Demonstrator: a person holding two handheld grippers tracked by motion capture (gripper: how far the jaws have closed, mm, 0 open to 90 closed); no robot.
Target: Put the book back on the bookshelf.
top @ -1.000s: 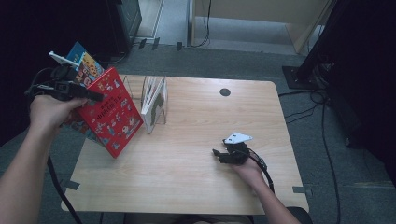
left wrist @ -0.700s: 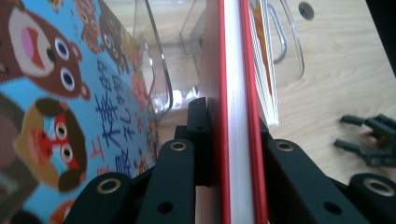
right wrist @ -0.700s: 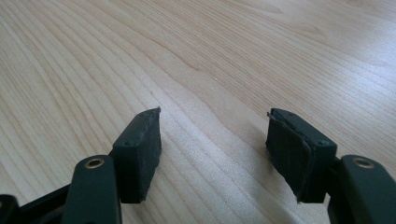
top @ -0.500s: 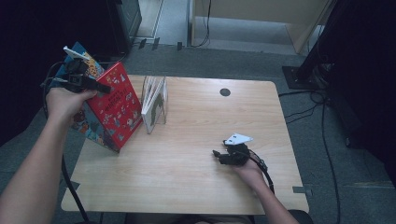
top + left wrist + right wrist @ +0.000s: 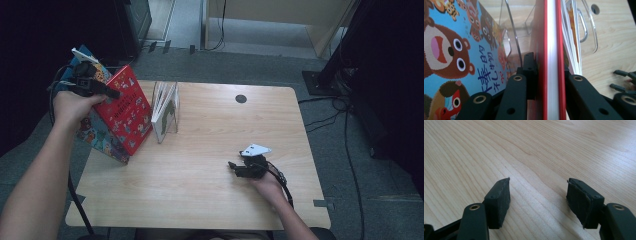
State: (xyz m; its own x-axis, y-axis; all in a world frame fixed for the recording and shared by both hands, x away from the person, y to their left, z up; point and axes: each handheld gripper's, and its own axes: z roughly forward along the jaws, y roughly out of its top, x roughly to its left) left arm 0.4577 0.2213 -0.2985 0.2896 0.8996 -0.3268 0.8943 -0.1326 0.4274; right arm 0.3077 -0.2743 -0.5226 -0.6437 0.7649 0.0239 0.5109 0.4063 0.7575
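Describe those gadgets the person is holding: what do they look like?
Both are black handheld tools. The right gripper carries a pale three-cornered plate and trails a black cable. Its two fingers are blocky black pads on arms with brass-coloured rivets. The left gripper looks alike. Forearms are bare.

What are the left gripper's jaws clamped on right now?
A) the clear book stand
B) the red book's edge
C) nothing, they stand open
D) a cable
B: in the left gripper view the jaws press both covers of the red book, white page edge between them, left gripper at its top.
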